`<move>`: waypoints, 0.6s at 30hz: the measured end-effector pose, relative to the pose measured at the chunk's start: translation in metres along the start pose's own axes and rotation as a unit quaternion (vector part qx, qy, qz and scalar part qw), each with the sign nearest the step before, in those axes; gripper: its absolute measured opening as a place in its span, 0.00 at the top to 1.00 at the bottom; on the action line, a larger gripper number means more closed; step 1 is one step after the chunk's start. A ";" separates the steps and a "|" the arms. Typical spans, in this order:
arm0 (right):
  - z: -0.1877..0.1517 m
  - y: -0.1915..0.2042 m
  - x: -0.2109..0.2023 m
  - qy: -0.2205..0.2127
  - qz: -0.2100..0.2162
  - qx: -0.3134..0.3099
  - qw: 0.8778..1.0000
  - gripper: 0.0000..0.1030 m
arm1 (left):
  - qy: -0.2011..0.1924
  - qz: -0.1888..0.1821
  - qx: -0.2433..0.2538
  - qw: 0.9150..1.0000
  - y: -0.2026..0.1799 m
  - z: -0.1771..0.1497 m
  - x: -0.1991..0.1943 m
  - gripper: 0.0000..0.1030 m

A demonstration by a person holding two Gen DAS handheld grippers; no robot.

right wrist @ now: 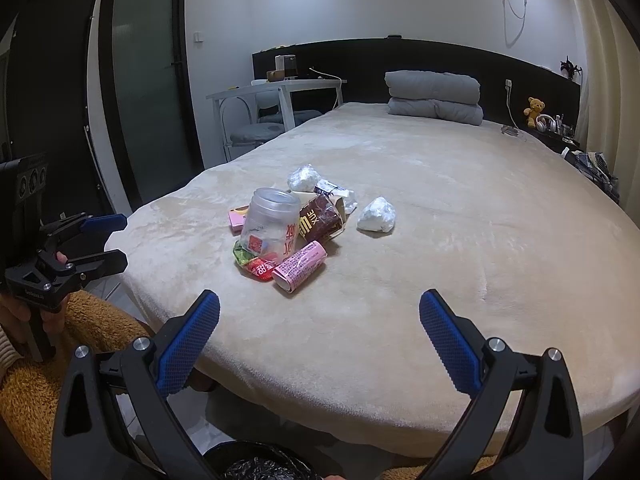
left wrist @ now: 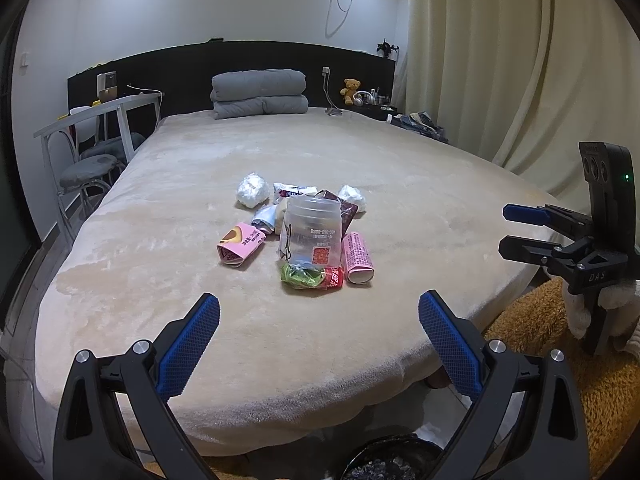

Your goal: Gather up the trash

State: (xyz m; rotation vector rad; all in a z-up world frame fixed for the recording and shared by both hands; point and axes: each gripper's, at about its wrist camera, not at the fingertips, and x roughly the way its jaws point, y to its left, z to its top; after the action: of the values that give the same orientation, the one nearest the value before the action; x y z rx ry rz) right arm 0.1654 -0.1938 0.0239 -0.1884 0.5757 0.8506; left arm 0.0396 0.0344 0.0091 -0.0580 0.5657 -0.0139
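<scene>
Across the bed [left wrist: 360, 152] I find the trash heaped in one cluster near the foot edge, presumably so it is within reach of the bin [right wrist: 256, 466] below. Largest is the clear plastic jar [left wrist: 312, 232], then pink wrappers [left wrist: 358, 256] and crumpled tissue [right wrist: 377, 215]. My left gripper [left wrist: 319, 314] and right gripper [right wrist: 319, 314] hover short of the pile, jaws spread wide, holding and touching nothing.

Both wrist views face headboard from bed [left wrist: 304, 360] foot, sharing trash pile [right wrist: 296, 228].
</scene>
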 end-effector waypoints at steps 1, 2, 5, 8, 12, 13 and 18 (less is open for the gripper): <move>0.000 0.000 0.000 0.000 -0.001 0.000 1.000 0.04 | 0.000 0.000 0.000 1.000 0.000 0.000 0.000 0.06; 0.000 0.000 0.000 0.000 -0.001 0.000 1.000 0.04 | 0.000 -0.001 0.001 1.000 -0.001 0.000 0.000 0.06; 0.000 0.000 0.000 0.001 -0.001 -0.002 1.000 0.04 | 0.002 0.000 0.005 1.000 -0.002 0.000 0.002 0.06; -0.001 -0.001 0.001 0.002 -0.003 -0.001 1.000 0.04 | 0.001 0.001 0.007 1.000 -0.003 0.000 0.001 0.06; -0.001 -0.001 0.003 0.006 -0.006 0.000 1.000 0.04 | -0.003 -0.001 0.004 1.000 -0.003 -0.001 -0.002 0.06; -0.002 -0.001 0.004 0.009 -0.007 0.003 1.000 0.04 | -0.003 -0.002 0.004 1.000 -0.002 -0.001 -0.002 0.06; -0.004 -0.005 0.012 0.024 -0.015 0.020 0.999 0.04 | 0.007 0.000 -0.004 1.000 0.000 0.001 0.003 0.06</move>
State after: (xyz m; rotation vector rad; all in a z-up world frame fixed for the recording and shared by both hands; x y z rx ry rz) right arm 0.1741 -0.1906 0.0135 -0.1813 0.6327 0.8059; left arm 0.0427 0.0346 0.0078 -0.0660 0.5799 -0.0114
